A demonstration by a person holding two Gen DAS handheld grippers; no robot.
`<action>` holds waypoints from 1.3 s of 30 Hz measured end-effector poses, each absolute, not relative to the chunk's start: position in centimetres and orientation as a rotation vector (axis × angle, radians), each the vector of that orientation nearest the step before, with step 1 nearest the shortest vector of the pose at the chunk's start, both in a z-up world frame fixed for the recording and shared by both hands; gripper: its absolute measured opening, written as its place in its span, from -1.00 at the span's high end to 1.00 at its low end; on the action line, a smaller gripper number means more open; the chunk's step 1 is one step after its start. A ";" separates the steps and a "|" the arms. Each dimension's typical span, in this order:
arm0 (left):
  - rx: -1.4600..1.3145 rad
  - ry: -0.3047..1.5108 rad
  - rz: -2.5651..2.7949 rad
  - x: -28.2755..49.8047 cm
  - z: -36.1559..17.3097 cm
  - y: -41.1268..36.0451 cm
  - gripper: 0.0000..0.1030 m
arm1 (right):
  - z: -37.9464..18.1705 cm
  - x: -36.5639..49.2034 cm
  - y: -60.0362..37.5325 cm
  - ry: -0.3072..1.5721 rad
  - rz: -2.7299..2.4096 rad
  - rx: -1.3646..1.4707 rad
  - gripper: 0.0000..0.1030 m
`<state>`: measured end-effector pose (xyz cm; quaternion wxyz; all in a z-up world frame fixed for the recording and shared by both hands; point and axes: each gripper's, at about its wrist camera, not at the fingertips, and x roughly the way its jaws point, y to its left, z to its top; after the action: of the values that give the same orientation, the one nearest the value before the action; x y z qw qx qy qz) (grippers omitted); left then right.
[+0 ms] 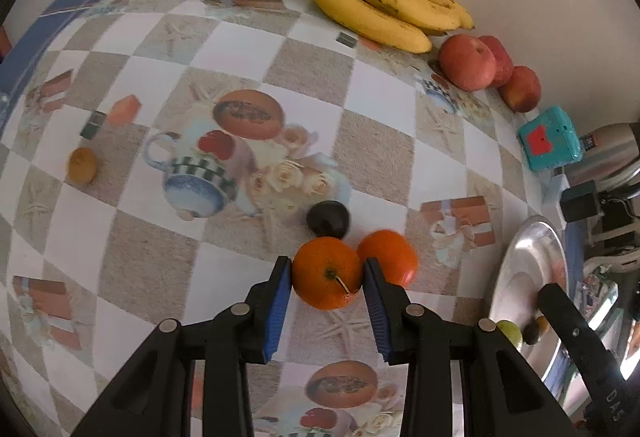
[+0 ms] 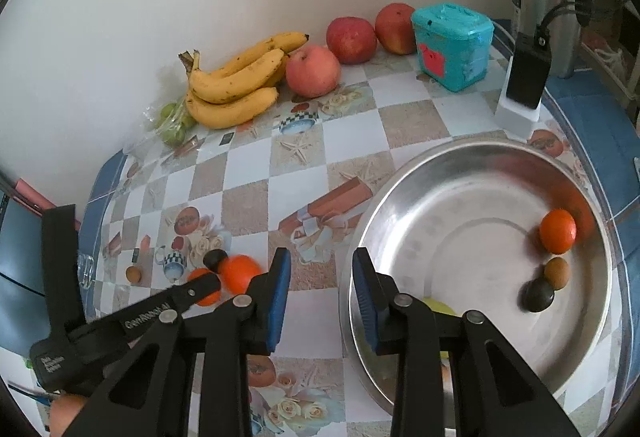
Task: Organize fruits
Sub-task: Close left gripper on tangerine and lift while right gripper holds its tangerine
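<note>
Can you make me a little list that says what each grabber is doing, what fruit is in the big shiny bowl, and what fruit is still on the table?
left tool: fingers on both sides of an orange on the table
right tool: open, holding nothing, over the near rim of the bowl
in the bowl: small orange, brown fruit, dark fruit, a green one partly hidden
beside the held orange: second orange, dark fruit
along the wall: bananas, three apples, bagged green fruit
far off alone: small brown fruit
</note>
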<state>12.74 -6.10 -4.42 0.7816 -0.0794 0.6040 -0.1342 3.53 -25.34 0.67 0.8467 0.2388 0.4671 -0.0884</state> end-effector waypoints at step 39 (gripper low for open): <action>-0.338 1.307 -0.226 14.2 -3.6 -0.7 0.25 | -1.5 6.4 -21.4 1.044 -0.092 0.433 0.10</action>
<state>14.16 -0.69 -3.62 0.7747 -0.1563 0.6038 -0.1043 6.37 -21.35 -1.52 0.8434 0.2052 0.4947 -0.0438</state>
